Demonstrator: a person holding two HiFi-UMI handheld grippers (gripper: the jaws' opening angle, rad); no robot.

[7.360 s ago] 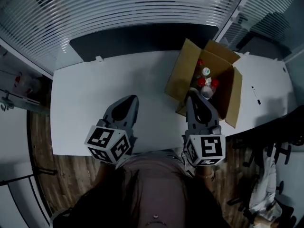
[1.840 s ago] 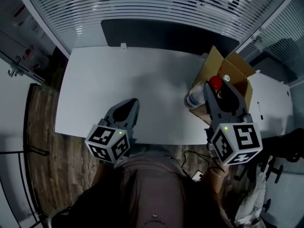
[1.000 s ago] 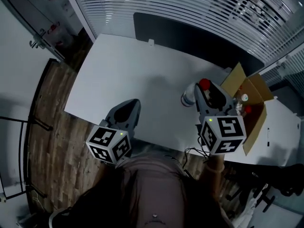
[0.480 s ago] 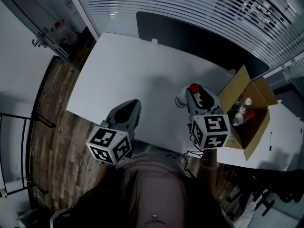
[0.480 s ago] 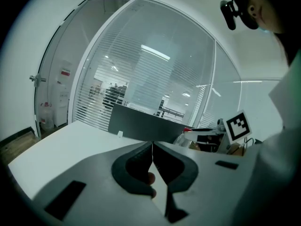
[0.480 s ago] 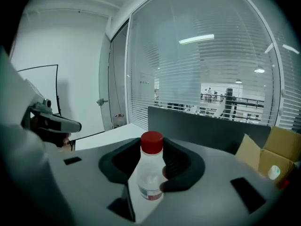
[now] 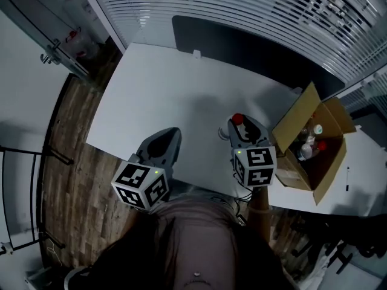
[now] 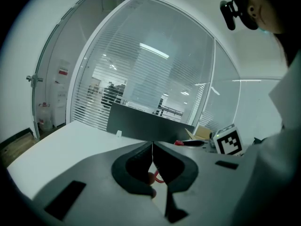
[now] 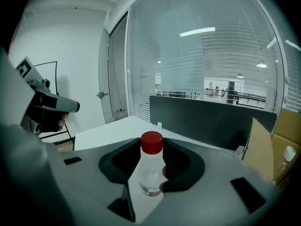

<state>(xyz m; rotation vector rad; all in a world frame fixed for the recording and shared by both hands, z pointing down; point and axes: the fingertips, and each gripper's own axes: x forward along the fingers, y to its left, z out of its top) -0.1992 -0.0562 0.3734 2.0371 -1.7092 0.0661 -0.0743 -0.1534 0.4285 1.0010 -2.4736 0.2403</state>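
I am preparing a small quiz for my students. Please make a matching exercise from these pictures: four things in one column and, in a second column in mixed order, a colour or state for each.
Column one
1. left gripper
2. right gripper
3. cardboard box
4. table

Column two
A. shut on a red-capped bottle
B. white
C. open, with bottles inside
D. jaws together

Right pairs: 1-D, 2-A, 3-C, 4-B.
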